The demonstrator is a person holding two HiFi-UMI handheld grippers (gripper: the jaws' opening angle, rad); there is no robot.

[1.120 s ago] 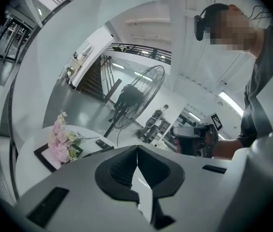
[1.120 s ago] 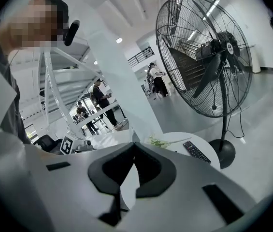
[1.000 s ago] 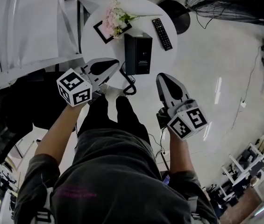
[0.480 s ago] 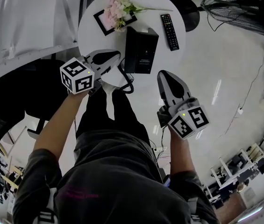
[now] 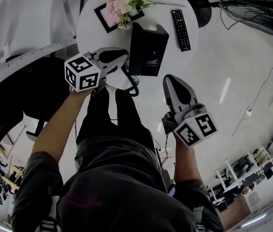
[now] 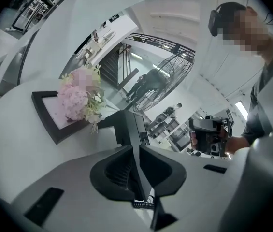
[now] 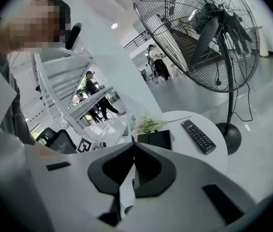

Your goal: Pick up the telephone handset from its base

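black telephone (image 5: 148, 45) sits on the white worktop (image 5: 90, 30); left tool (image 6: 136, 148) just cracking open, empty; right tool (image 7: 134, 146) pressed together.

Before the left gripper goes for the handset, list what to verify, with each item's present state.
1. Left gripper jaws wide enough: not ok; they have just been opening, only a narrow gap, nothing between them.
2. Left gripper aimed at the telephone: ok; it shows straight ahead between the jaws.
3. Handset's outline on the telephone: cannot tell.
4. Right gripper out of the way: ok; shut, empty, off the table.
5. Coiled cord free: cannot tell; it hangs at the table edge beside the left gripper.
6. Remote clear of the path: ok; right of the telephone.
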